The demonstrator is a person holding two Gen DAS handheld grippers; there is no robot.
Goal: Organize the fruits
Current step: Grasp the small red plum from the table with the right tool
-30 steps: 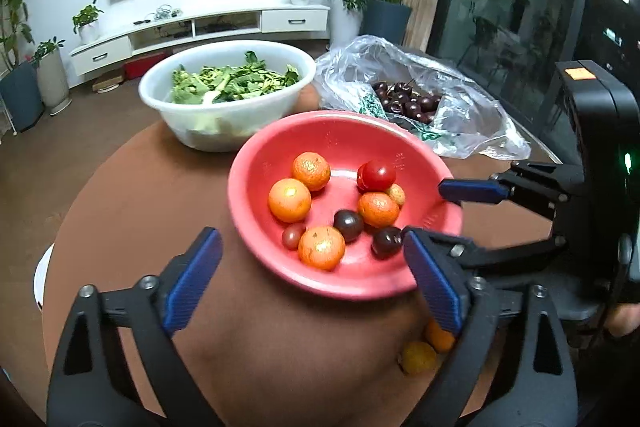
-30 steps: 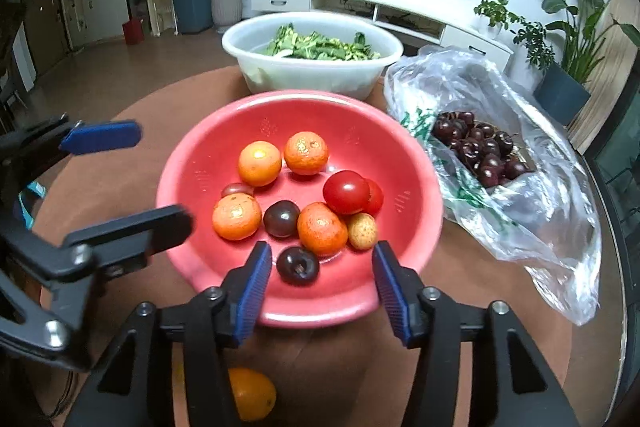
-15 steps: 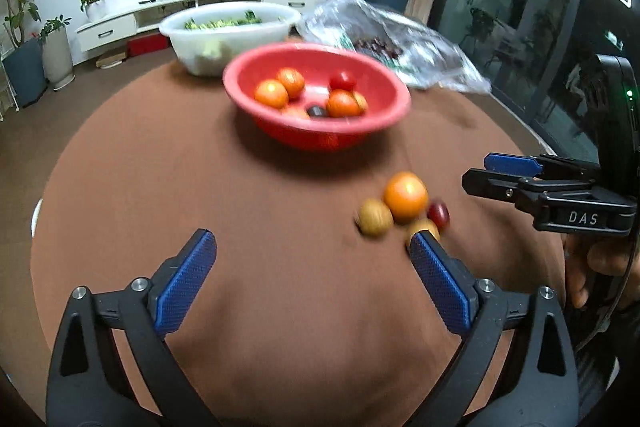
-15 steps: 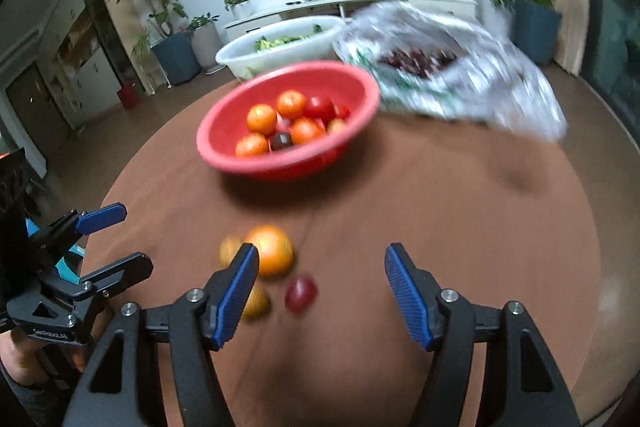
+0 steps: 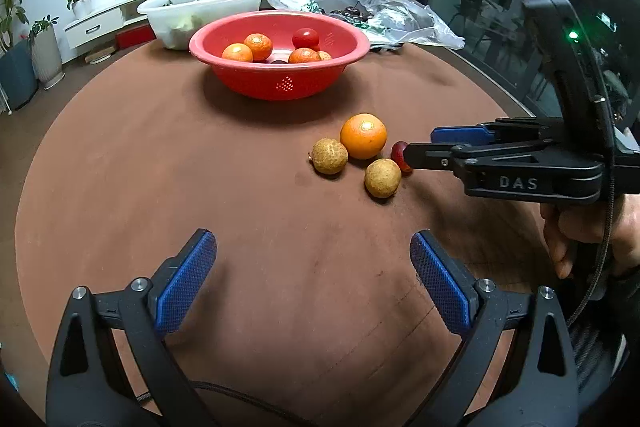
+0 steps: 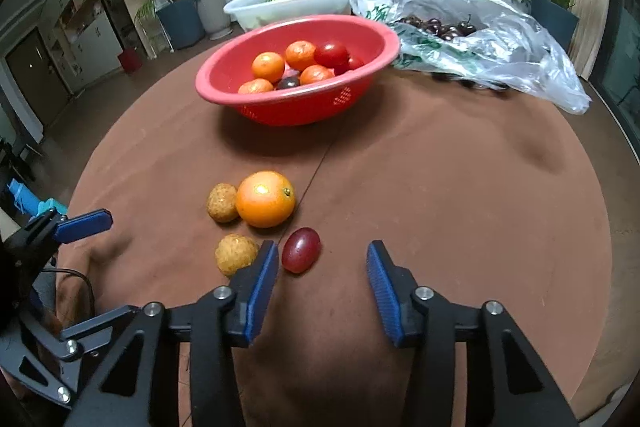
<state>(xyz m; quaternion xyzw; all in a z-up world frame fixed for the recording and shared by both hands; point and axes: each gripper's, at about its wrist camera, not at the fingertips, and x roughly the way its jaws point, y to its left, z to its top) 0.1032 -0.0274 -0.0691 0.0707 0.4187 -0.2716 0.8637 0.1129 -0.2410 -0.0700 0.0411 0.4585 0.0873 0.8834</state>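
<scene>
Fingers of the right gripper have just been narrowing and now straddle bare cloth with a gap between them, gripping nothing; the small red grape-like fruit lies just ahead of the left-hand pad, close to it but not between the two. Over on the other side, the left gripper hangs with its fingers spread wide and empty, well back from the loose fruit. Taking the big orange as the marker on the brown table: one tan, rough-skinned little fruit sits touching its left flank, a second tan one lies just nearer the person, and the red fruit rests beside that, on the orange's near-right side. Beyond the orange, well apart, stands the red colander bowl, already carrying several mandarins, a tomato or two and a dark fruit. Behind it are a white basin of greens and a plastic bag of cherries. As I judge it, the sorting is well on but unfinished: four pieces remain on the table, and the red one looks like the next to be picked.
</scene>
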